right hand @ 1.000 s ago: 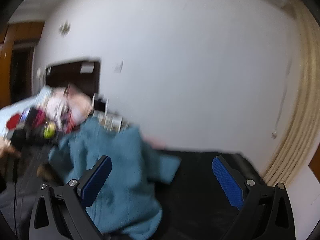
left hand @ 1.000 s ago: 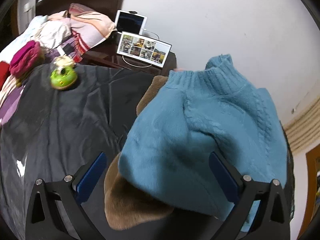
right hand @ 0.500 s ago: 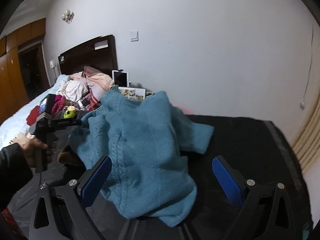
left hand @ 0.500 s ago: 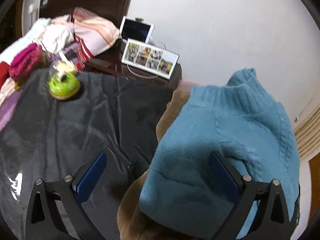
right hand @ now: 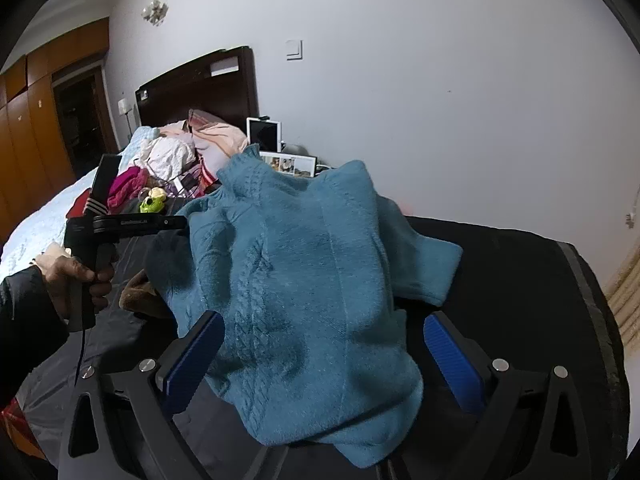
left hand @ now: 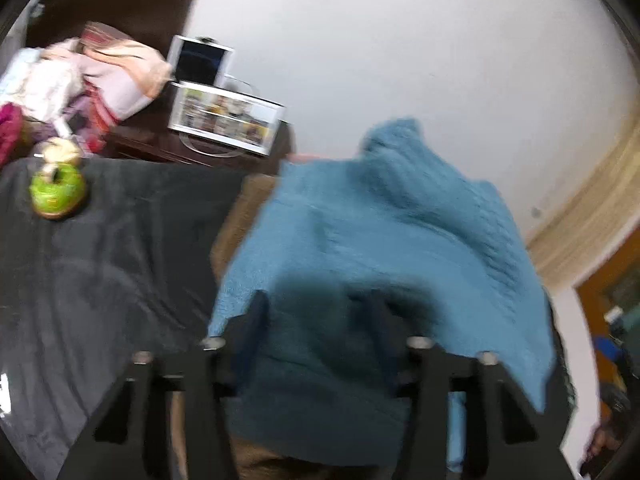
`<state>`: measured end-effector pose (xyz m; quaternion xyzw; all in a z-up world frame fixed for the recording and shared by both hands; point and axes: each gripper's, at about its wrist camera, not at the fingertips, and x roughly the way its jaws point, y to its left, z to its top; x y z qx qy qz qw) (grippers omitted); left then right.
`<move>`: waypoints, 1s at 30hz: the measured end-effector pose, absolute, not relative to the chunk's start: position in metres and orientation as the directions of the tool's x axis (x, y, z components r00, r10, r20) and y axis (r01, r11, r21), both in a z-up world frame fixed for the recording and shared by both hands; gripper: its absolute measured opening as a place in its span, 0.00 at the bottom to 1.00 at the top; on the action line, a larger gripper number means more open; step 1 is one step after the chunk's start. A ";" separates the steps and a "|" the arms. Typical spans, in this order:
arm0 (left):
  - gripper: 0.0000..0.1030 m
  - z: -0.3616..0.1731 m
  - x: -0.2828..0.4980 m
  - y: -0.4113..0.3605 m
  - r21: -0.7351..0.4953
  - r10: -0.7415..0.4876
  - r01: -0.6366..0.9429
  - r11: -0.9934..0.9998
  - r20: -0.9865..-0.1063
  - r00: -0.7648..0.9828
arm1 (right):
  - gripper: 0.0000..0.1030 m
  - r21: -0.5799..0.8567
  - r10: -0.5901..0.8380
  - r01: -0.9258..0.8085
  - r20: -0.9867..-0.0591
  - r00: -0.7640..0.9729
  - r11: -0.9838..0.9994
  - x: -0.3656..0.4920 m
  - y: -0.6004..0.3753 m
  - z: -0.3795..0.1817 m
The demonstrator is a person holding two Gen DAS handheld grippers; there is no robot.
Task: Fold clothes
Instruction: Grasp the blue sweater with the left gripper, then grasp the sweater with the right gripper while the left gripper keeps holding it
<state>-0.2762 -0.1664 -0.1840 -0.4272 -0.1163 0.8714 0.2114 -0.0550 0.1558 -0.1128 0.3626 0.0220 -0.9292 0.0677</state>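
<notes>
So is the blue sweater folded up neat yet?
Not yet. The blue sweater lies in a rumpled heap on the dark cloth, one sleeve sticking out sideways.

left claw (left hand: 316, 312) narrowed, perhaps gripping (blurred) | right claw (right hand: 324, 354) fingers spread | left hand (right hand: 76, 276) on handle

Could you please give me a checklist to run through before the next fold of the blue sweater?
1. Right gripper open, straddling the blue sweater: ok.
2. Left gripper firmly holding the sweater: cannot tell, its view is blurred.
3. Sweater lying flat: not ok, it is bunched, with a sleeve sticking out.
4. Brown garment clear of the sweater: not ok, it lies partly beneath.
5. Green toy away from the sweater: ok.
</notes>
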 end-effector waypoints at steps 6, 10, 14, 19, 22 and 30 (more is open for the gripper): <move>0.47 -0.192 -0.278 -0.180 -0.405 0.458 -0.222 -0.887 -0.709 -0.536 | 0.96 -0.018 -0.116 0.176 -0.685 -0.719 -0.984 -0.076 0.154 -0.117; 0.61 -0.196 -0.279 -0.194 -0.413 0.436 -0.171 -0.894 -0.719 -0.541 | 0.96 -0.025 -0.126 0.197 -0.689 -0.714 -0.980 -0.097 0.160 -0.117; 0.77 -0.191 -0.272 -0.210 -0.403 0.394 -0.123 -0.907 -0.708 -0.586 | 0.96 -0.029 -0.147 0.234 -0.700 -0.699 -0.972 -0.120 0.163 -0.121; 0.77 -0.200 -0.276 -0.221 -0.407 0.387 -0.094 -0.909 -0.737 -0.554 | 0.96 -0.034 -0.155 0.254 -0.712 -0.685 -0.967 -0.167 0.171 -0.133; 0.77 -0.206 -0.274 -0.222 -0.424 0.404 -0.093 -0.901 -0.740 -0.537 | 0.96 0.013 -0.168 0.232 -0.728 -0.664 -0.973 -0.206 0.186 -0.142; 0.77 -0.214 -0.276 -0.212 -0.440 0.431 -0.112 -0.891 -0.743 -0.511 | 0.95 0.106 -0.189 0.170 -0.768 -0.612 -0.980 -0.297 0.198 -0.159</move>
